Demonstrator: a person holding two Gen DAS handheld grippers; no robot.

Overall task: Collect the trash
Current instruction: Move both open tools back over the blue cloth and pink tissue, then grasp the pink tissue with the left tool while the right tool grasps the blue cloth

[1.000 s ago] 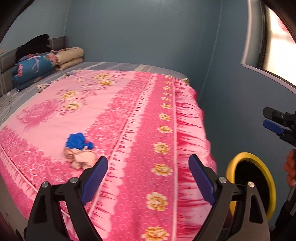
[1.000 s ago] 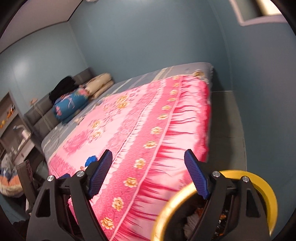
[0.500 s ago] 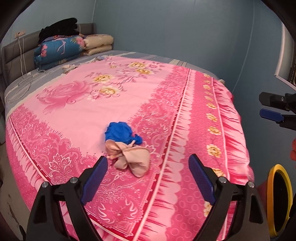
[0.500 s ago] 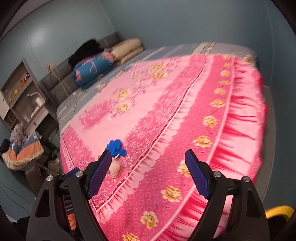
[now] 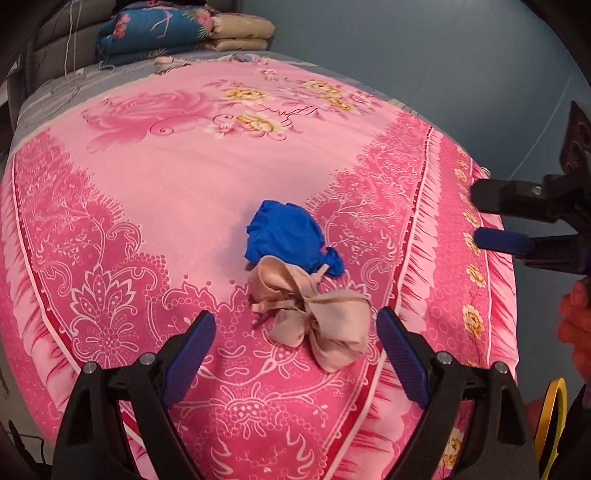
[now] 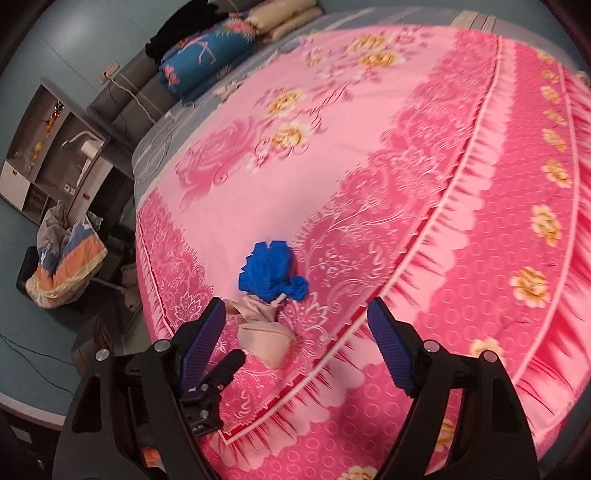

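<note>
Hovering low over the pink bedspread (image 5: pixel 184 177), the left gripper (image 5: pixel 295 350) has its jaws spread wide and empty, a beige rag (image 5: pixel 314 310) just ahead of them and a blue wad (image 5: pixel 288 236) touching it beyond. In its own view the right gripper (image 6: pixel 295 347) is released too, jaws just narrowing on nothing. At lower right, that yellow rim (image 5: pixel 552 424) may be a bin.

A bedroom in a home. Ahead of the fingers spreads a bed (image 5: pixel 184 177) under a pink floral bedspread (image 6: pixel 424 192); far beyond the fingertips, folded quilts (image 5: pixel 177 26) and a pillow (image 5: pixel 240 35) are stacked against a grey padded headboard (image 6: pixel 129 96). Left of the fingers stand a shelf unit (image 6: pixel 55 147) and a heap of bedding (image 6: pixel 66 258). Walls (image 5: pixel 406 44) are blue-grey.
</note>
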